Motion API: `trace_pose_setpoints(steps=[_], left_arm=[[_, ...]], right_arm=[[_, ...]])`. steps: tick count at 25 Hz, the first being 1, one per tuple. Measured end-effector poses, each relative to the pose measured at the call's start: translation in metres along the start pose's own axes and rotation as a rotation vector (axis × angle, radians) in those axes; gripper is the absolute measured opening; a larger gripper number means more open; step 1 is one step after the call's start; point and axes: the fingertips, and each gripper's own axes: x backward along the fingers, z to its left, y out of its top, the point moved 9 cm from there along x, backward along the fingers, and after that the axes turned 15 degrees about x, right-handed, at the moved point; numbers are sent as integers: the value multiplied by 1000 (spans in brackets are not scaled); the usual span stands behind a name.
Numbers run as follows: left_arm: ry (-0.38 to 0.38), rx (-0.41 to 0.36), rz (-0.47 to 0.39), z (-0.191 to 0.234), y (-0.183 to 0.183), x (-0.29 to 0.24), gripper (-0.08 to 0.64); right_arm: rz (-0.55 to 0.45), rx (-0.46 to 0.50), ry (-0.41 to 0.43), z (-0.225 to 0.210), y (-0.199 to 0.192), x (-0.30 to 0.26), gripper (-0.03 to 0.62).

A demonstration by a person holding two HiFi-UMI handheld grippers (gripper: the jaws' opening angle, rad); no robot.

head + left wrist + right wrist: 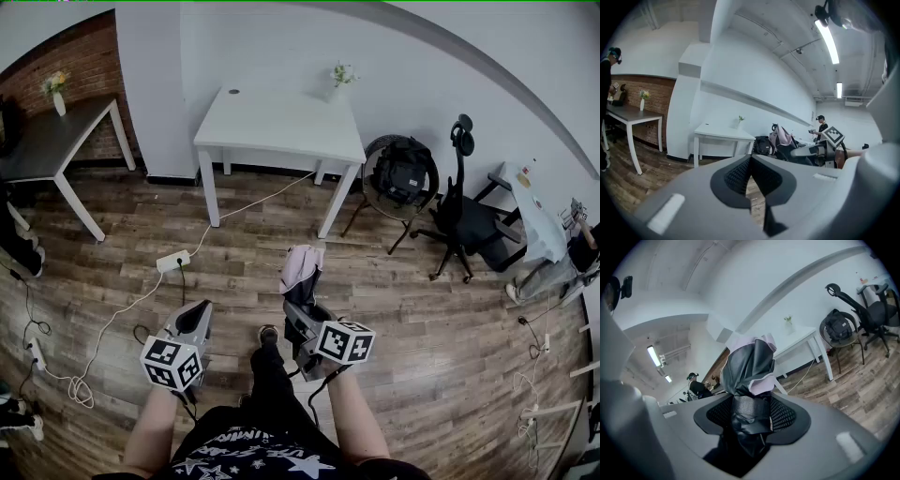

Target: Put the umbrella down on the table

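Folded umbrella (302, 270) in the right claw (298, 309), well short of the white table (281, 127).

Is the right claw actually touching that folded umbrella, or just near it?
Touching. The right gripper view shows the umbrella pinched inside the right claw, pressed against both of its sides with no gap.
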Motion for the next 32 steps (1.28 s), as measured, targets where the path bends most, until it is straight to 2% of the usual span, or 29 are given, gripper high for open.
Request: trace_pose_setpoints(steps=[7, 16, 24, 32], left_arm=[[2, -3, -16, 7, 7, 1, 3], [-2, 21, 16, 21, 5, -18, 3], [-19, 20, 29, 36, 21, -62, 3], [-11, 4, 25, 61, 63, -136, 3]], right_arm=[[12, 8, -7, -1, 1, -8, 242], [36, 31, -8, -7, 4, -24, 242], [44, 30, -27, -33, 23, -52, 244], [20, 8, -29, -83, 72, -112, 244]])
